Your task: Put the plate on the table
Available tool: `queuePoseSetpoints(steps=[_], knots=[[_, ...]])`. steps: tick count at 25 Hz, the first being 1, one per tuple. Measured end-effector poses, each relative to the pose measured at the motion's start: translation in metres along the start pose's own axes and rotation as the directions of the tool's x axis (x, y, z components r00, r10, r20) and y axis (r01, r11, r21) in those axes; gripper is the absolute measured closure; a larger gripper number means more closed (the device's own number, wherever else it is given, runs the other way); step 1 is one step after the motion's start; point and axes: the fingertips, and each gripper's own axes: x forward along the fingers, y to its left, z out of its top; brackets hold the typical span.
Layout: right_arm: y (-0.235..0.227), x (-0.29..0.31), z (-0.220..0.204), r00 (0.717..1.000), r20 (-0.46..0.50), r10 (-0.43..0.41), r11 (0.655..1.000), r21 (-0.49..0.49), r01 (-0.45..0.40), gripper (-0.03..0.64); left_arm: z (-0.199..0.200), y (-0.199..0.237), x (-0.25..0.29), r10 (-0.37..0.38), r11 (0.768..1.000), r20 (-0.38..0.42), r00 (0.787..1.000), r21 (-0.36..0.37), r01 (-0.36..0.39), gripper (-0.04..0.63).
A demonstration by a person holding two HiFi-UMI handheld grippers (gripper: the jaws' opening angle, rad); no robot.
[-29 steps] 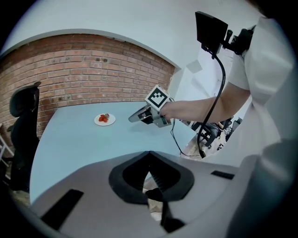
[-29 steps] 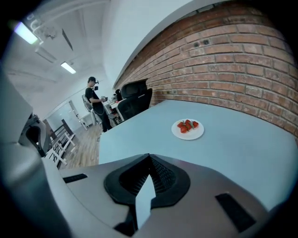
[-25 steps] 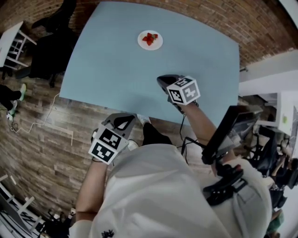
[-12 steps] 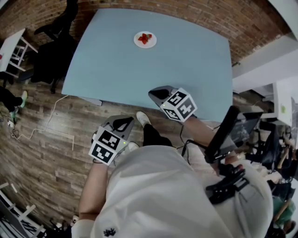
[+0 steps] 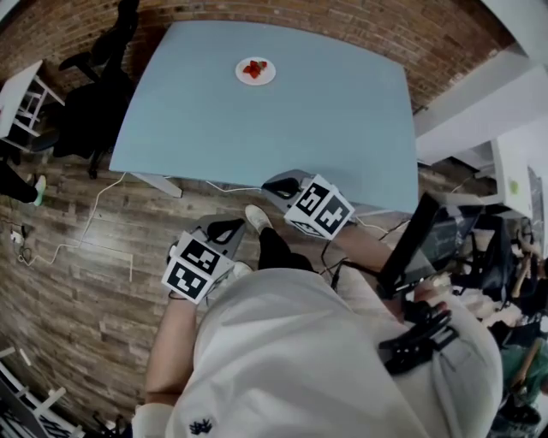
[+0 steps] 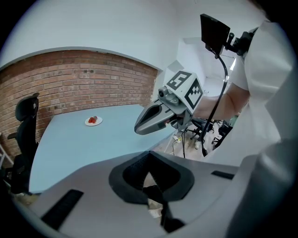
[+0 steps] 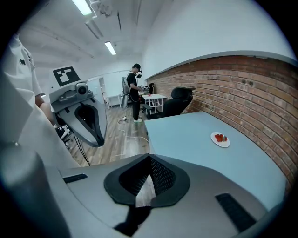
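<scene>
— anything on the plate (image 5: 255, 71)?
— red fruit pieces (image 5: 253, 68), heaped at its middle.
— and the plate itself?
— small, round, white, smooth. set on the far part of the counter (image 5: 300, 120), near the rough brick wall (image 5: 342, 21).
— counter?
— pale blue, matte, flat, with rounded corners; wood-plank floor (image 5: 77, 282) below.
— jaws?
— pressed together on both, nothing pinched. left gripper (image 5: 224, 229) over the floor, right gripper (image 5: 276, 185) at the near edge; smooth grey shells, well apart from the plate.
</scene>
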Motion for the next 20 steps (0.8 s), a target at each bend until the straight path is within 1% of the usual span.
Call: queuePoseSetpoints(steps=[5, 10, 20], knots=[[0.021, -0.007, 0.002, 1.000, 0.015, 0.008, 1.000, -0.028, -0.008, 0.607, -0.006, -0.009, -0.006, 0.008, 1.000, 0.014, 1.000, 0.002, -0.008, 0.594], [0.037, -0.009, 0.000, 1.000, 0.006, 0.030, 0.999, -0.045, -0.030, 0.607, -0.012, -0.016, -0.011, 0.014, 1.000, 0.019, 1.000, 0.000, -0.014, 0.594], [0.058, -0.012, 0.016, 0.998, 0.014, 0.058, 0.994, -0.097, -0.056, 0.607, -0.019, -0.017, -0.024, 0.041, 0.999, 0.027, 0.999, -0.009, -0.041, 0.594]])
